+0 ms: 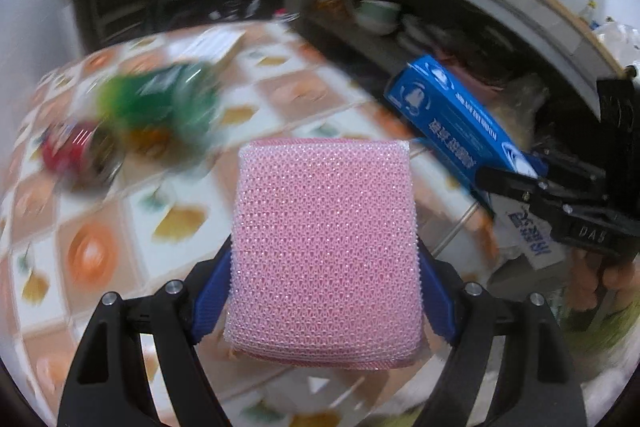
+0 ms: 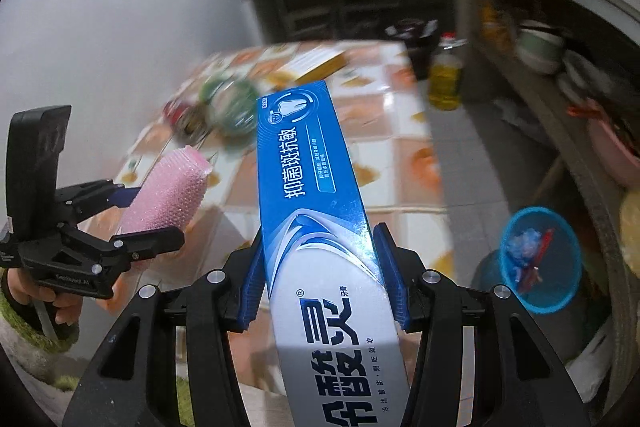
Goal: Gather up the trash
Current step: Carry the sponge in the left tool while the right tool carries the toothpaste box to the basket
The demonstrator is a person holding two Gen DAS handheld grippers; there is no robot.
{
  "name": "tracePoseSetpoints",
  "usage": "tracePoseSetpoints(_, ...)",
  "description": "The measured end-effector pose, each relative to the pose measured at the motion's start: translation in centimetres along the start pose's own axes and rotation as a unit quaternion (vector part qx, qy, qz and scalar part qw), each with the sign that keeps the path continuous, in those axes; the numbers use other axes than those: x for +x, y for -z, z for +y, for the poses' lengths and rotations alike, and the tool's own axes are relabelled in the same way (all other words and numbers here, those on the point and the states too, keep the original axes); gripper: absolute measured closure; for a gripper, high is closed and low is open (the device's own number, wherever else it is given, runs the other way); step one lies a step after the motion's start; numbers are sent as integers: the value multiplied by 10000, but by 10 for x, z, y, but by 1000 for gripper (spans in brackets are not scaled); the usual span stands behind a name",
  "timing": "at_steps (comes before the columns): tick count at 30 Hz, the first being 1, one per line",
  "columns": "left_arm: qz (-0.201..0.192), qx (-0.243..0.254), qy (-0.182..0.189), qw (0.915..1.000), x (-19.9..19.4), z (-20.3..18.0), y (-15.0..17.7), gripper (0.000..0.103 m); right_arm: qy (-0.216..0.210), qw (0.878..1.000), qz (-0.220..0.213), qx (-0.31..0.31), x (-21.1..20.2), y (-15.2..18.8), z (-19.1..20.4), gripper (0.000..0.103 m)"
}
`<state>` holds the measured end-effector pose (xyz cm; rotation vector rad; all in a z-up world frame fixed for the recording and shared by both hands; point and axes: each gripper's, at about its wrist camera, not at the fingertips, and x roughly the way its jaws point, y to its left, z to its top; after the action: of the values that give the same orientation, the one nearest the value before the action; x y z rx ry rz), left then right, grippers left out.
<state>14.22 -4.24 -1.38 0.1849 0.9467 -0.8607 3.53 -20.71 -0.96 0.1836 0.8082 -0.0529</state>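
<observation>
My left gripper [image 1: 324, 291] is shut on a pink mesh sponge [image 1: 324, 247] and holds it above the tiled table [image 1: 280, 87]. The sponge also shows in the right wrist view [image 2: 168, 191]. My right gripper [image 2: 320, 279] is shut on a long blue and white toothpaste box [image 2: 308, 179], held in the air; the box also shows in the left wrist view [image 1: 456, 115]. A green bag [image 1: 160, 99] and a red can [image 1: 72, 147] lie blurred on the table's far left.
A blue bin [image 2: 540, 259] holding scraps stands on the floor at the right. A yellow oil bottle [image 2: 444, 79] stands past the table's far corner. A flat box [image 2: 316, 63] lies at the table's far end. Shelves with bowls [image 1: 376, 11] run along the right.
</observation>
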Motion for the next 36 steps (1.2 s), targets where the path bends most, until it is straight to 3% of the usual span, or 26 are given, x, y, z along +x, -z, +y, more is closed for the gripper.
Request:
tracePoseSetpoints(4, -3, 238, 429, 9988, 18, -32, -42, 24, 458, 9974, -290, 485, -28, 2, -47, 55)
tracePoseSetpoints(8, 245, 433, 912, 9946, 51, -71, -80, 24, 915, 9888, -442, 1095, -48, 13, -98, 55)
tracePoseSetpoints(13, 856, 625, 1410, 9843, 109, -128, -116, 23, 1549, 9723, -315, 1725, -52, 37, -154, 55)
tracePoseSetpoints(16, 1505, 562, 1656, 9730, 159, -156, -134, 23, 1608, 9623, -175, 2188, -45, 57, -184, 55)
tracePoseSetpoints(22, 2582, 389, 1456, 9543, 264, -197, -153, 23, 1402, 9395, 183, 3121, -12, 100, -239, 55)
tracePoseSetpoints(27, 3186, 180, 1155, 9406, 347, -220, -156, 23, 1332, 9203, 439, 3651, 28, 119, -284, 55)
tracePoseSetpoints(36, 3766, -143, 515, 9248, 468, -241, -147, 23, 1415, 8951, 718, 4167, 91, 121, -341, 55)
